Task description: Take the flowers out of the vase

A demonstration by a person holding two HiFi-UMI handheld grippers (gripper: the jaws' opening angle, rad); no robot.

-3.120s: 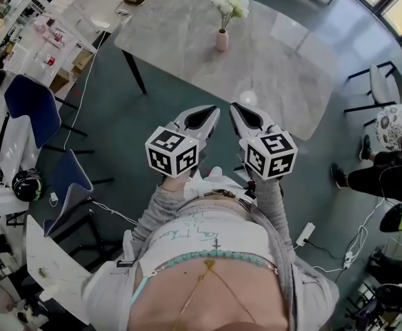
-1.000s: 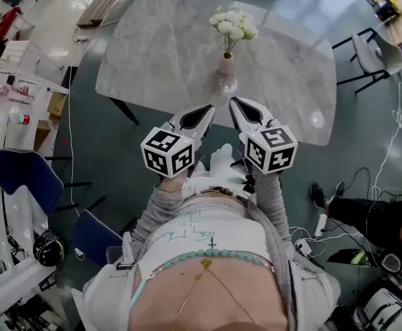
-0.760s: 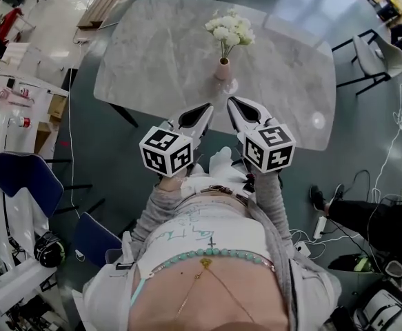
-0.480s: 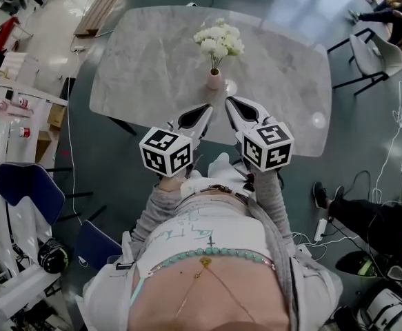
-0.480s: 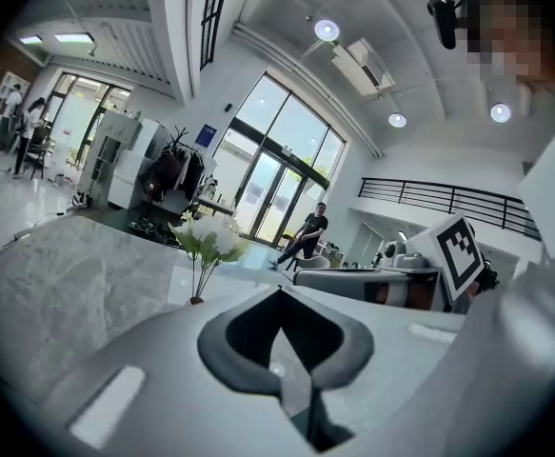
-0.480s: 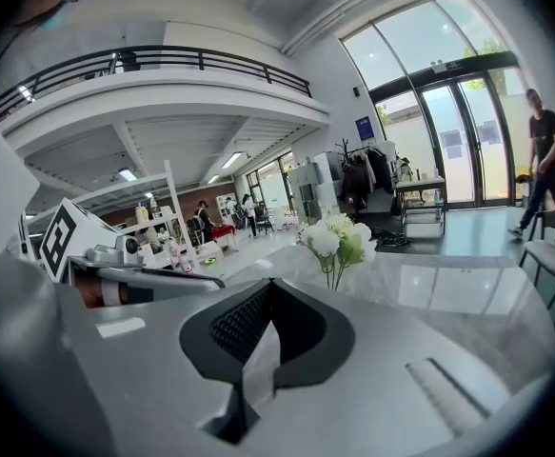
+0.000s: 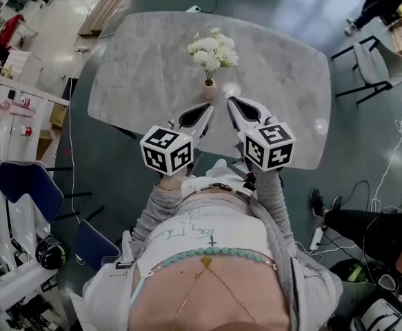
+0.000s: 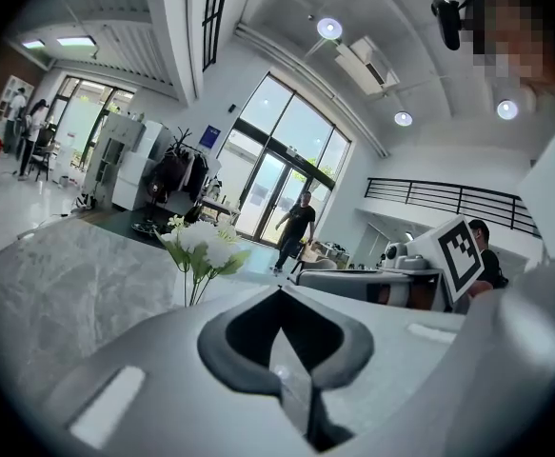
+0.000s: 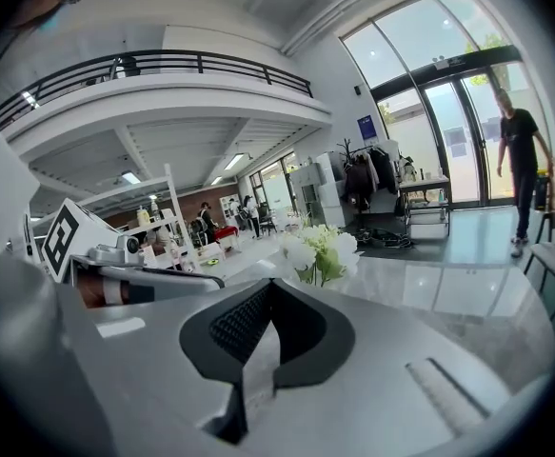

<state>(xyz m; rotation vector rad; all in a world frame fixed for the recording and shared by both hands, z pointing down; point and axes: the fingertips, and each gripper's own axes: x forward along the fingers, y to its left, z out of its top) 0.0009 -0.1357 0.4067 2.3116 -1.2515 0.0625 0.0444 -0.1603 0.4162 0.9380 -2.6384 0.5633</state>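
The white flowers [image 7: 212, 49] stand upright in the small pink vase [image 7: 209, 89] on the grey counter [image 7: 138, 74]. To do this cleanly, I'd steady the vase low down with one tool, pinch the stems just above the vase's mouth with the other, then lift straight up. Your left gripper [image 7: 202, 111] and right gripper [image 7: 235, 105] hover side by side on your side of the vase, near it but not touching, tipped slightly down, both jaws clenched on nothing.
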